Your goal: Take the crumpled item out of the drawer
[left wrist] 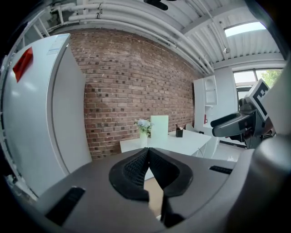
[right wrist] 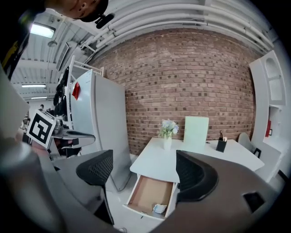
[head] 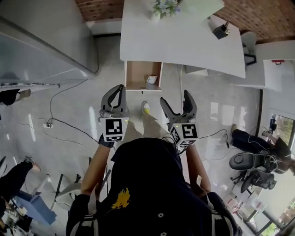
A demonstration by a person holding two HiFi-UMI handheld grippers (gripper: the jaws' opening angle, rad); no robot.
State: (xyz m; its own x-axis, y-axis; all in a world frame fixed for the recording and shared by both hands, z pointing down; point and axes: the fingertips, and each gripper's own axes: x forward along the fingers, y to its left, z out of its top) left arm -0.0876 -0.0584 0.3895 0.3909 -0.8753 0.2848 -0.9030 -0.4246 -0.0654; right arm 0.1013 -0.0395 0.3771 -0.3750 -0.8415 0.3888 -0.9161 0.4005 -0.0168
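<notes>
Drawer (head: 137, 73) stands pulled out from the front edge of the white desk (head: 184, 41), and its brown bottom is mostly bare. The crumpled item (head: 151, 79), small and whitish, lies inside it near the front right corner. Both grippers are held in the air over the floor, well apart from the drawer. The left gripper (head: 121, 88) has its jaws pressed together with nothing between them. The right gripper (head: 174, 97) has its jaws wide apart and empty; in its own view the drawer shows through the gap. A vase with flowers (head: 163, 7) stands at the desk's far edge.
</notes>
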